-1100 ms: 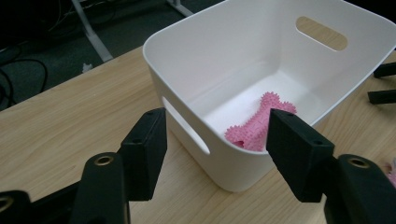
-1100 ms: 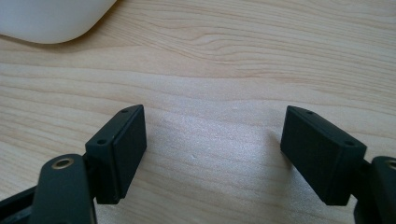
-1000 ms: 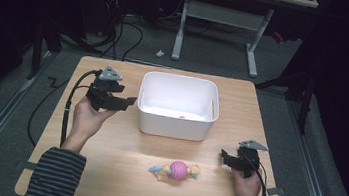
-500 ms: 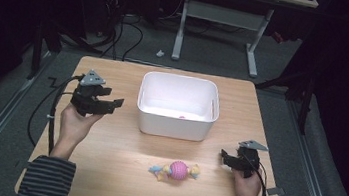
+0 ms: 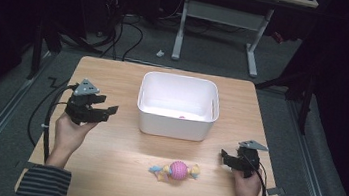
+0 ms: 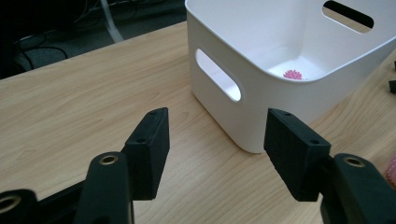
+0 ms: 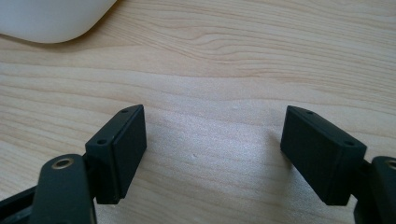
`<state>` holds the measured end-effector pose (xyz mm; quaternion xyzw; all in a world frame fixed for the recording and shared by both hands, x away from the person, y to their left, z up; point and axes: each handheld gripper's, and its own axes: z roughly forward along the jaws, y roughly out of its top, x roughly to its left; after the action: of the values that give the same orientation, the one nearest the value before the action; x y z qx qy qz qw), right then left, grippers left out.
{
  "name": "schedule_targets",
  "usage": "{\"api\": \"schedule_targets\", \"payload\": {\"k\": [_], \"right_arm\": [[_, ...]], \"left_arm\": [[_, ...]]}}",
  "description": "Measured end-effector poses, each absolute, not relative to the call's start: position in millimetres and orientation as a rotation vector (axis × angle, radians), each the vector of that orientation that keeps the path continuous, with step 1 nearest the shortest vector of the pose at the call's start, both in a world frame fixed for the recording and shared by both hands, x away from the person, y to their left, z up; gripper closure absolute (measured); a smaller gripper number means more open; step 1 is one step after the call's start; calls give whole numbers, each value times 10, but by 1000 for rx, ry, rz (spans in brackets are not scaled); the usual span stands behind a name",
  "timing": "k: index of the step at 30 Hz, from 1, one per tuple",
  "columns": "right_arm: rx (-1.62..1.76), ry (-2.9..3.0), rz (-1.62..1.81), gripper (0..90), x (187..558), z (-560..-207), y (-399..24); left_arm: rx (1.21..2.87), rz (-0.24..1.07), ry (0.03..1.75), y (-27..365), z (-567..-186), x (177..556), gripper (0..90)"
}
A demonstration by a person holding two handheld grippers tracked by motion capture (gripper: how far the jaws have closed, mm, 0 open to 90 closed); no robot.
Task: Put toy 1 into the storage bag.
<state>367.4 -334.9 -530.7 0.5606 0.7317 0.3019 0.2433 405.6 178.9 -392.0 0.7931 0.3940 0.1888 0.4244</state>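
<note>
The pink ball toy (image 5: 177, 170) lay on the tabletop (image 5: 102, 180) in front of the white bin (image 5: 176, 123), its long axis running left to right, knotted ends pointing to either side. The right gripper (image 5: 226, 157) rested just right of it, fingers wide and empty. The left gripper (image 5: 109, 111), left of the bin, had just been closing its empty fingers.
</note>
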Motion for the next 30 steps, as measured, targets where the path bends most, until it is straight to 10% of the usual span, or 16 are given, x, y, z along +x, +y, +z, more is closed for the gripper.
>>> {"api": "schedule_targets", "payload": {"k": [30], "right_arm": [[1532,1999,825,226,3674,-5307,-3349]], "left_arm": [[1992,395,1023,1766,-4382,3918,399]]}}
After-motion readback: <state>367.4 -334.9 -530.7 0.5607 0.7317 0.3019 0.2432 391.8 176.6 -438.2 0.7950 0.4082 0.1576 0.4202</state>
